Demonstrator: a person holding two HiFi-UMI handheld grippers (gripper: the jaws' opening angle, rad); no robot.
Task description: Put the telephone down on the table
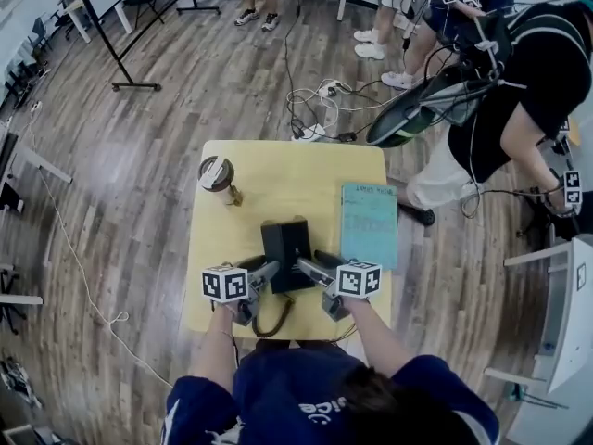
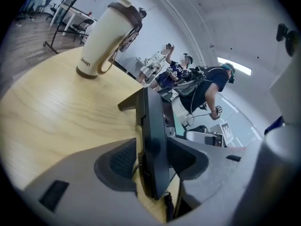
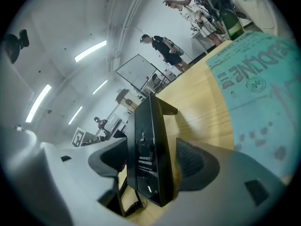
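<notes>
A black telephone (image 1: 285, 248) rests on the yellow table (image 1: 278, 170), near its front edge, with its coiled cord (image 1: 269, 321) trailing toward me. My left gripper (image 1: 267, 269) reaches in from the left. In the left gripper view the telephone's (image 2: 153, 140) edge sits between the jaws and both pads lie against it. From the right comes my right gripper (image 1: 306, 267). Its jaws straddle the telephone (image 3: 150, 149) in the right gripper view, and a strip of bare table shows between the right pad and the casing.
A cream tumbler (image 1: 217, 176) with a brown lid stands at the table's back left. A teal book (image 1: 369, 222) lies flat just right of the telephone. Several people (image 1: 500, 100) stand beyond the far right corner, and cables (image 1: 320, 109) lie on the wooden floor behind the table.
</notes>
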